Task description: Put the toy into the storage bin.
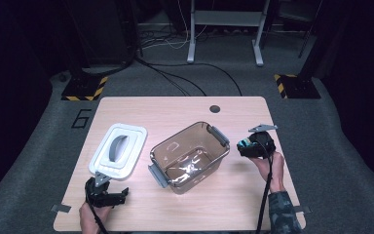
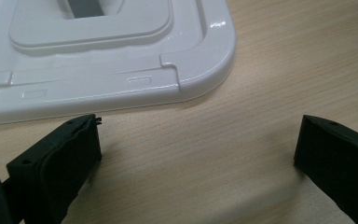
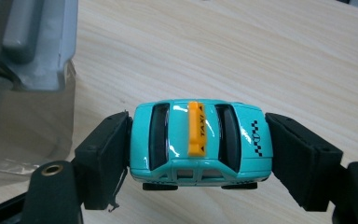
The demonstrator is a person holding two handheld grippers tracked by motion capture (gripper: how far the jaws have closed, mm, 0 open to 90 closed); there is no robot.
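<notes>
Right gripper [image 3: 200,154]: jaws closed on a teal toy taxi [image 3: 201,142], gripped nose and tail, roof up with its orange sign showing. Held above the table [image 1: 185,109], just right of the clear tub [image 1: 190,156]. Left gripper [image 2: 198,149]: jaws wide apart, nothing between them, just short of the white lid [image 2: 107,56].
</notes>
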